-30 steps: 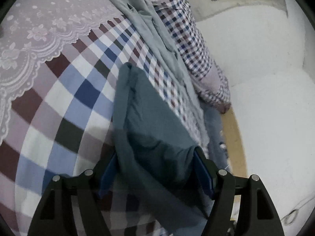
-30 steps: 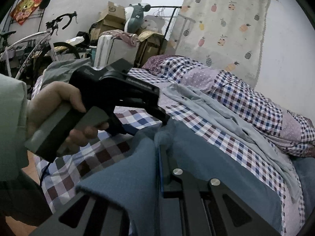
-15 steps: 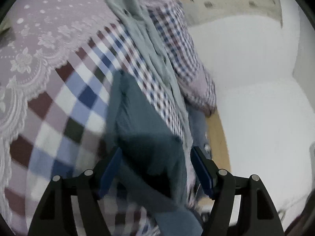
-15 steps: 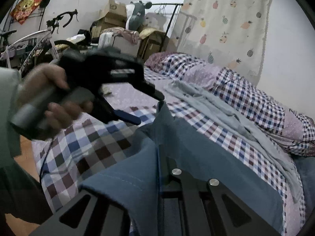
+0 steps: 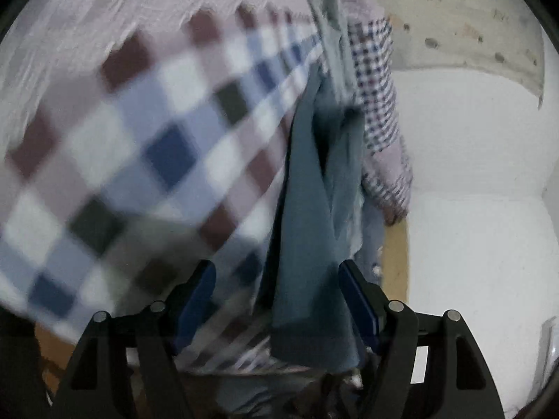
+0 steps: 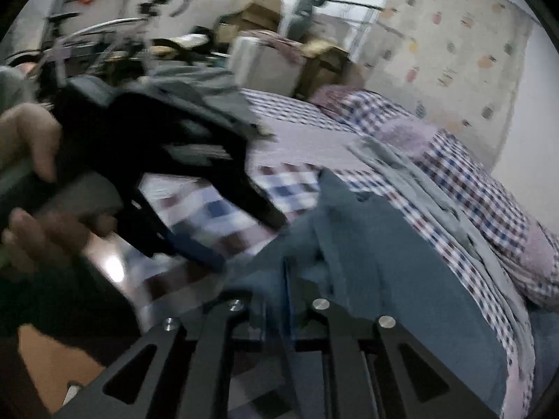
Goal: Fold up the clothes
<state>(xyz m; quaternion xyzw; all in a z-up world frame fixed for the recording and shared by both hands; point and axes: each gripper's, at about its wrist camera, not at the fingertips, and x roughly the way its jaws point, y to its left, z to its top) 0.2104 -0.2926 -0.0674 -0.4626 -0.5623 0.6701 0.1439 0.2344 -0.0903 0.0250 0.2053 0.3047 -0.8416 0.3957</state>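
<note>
A teal garment (image 5: 311, 216) lies in a long folded strip on the checked bed sheet (image 5: 167, 146). My left gripper (image 5: 276, 272) is open wide. The strip passes between its fingers, close to the right pad (image 5: 356, 296) and clear of the left one. In the right wrist view the teal garment (image 6: 401, 279) spreads over the bed's near edge. My right gripper (image 6: 284, 279) still pinches a fold of it, and its jaws are opening. There the left gripper (image 6: 248, 241) shows in a person's hand (image 6: 31, 146), just left of the cloth. Both views are blurred by motion.
A grey-green garment (image 6: 419, 181) lies along the bed beside a checked quilt (image 6: 489, 202). Past the bed's edge are a strip of wooden floor (image 5: 396, 262) and a white wall (image 5: 471, 174). A bicycle (image 6: 115, 35), boxes (image 6: 258, 10) and a white case (image 6: 265, 63) stand behind the bed.
The left gripper has swung down and sideways, so the teal strip now sits toward its right finger. The right gripper has dropped a little and its fingers have parted slightly.
</note>
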